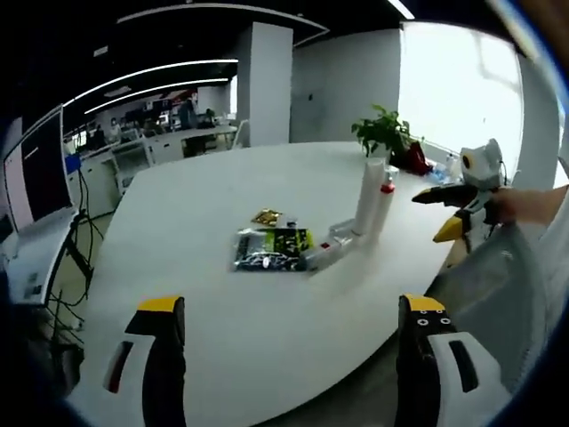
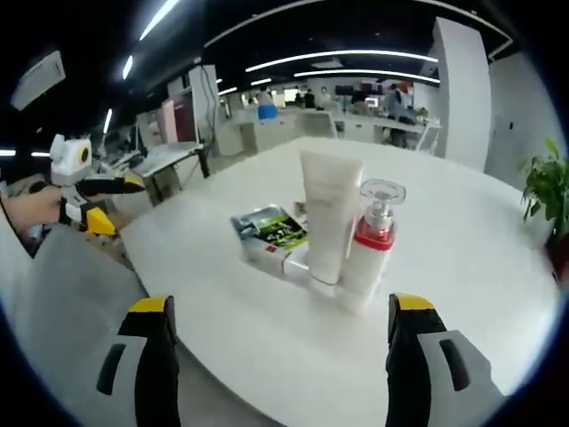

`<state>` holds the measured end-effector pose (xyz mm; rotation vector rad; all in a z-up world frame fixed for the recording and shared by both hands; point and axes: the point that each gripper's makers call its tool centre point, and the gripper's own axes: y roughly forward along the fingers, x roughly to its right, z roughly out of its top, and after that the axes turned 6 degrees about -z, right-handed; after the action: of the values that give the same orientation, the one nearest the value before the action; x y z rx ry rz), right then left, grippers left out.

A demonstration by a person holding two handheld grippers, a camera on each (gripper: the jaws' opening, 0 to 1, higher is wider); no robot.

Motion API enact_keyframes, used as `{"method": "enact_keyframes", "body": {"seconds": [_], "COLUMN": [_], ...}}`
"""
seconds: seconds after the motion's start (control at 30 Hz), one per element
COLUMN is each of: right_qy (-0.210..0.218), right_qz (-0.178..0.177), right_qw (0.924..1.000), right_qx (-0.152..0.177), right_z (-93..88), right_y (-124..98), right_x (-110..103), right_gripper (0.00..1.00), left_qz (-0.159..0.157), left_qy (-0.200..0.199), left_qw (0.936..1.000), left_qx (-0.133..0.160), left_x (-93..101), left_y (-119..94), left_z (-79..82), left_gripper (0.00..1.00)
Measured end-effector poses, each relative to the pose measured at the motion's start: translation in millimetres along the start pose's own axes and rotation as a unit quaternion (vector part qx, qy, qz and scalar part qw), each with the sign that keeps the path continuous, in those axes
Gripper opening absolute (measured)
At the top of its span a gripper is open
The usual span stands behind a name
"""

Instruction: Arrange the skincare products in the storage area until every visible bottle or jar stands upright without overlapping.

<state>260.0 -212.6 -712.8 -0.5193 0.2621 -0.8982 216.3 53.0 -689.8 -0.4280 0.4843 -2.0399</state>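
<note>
A tall white tube stands upright on the white table, with a pump bottle with a red collar upright right beside it. A small white and red box lies flat at their base. In the right gripper view the tube, the pump bottle and the box sit straight ahead. My left gripper is open and empty, short of the table's edge. My right gripper is open too, holding nothing, just before the bottles. Each gripper shows in the other's view.
A green and black packet lies flat next to the box, with a small gold sachet behind it. A potted plant stands at the far edge. Office desks and a monitor lie beyond the table.
</note>
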Motion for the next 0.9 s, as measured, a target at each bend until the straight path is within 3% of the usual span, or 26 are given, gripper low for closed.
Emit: {"method": "enact_keyframes", "body": {"seconds": [0.5, 0.9], "right_qy": [-0.001, -0.003], "right_qz": [-0.008, -0.016], "right_qw": [1.0, 0.9999], "right_qx": [-0.005, -0.003], "right_z": [-1.8, -0.9], "right_y": [-1, -1], "right_x": [2, 8], "right_gripper": [0.98, 0.98], "left_qz": [-0.013, -0.036], "left_qy": [0.004, 0.033], "left_qw": [0.9996, 0.9973], "left_qx": [-0.025, -0.055], "left_x": [1.5, 8.8], "left_y": [11, 21], "left_z": [-11.9, -18.1], "left_gripper": [0.94, 0.94]}}
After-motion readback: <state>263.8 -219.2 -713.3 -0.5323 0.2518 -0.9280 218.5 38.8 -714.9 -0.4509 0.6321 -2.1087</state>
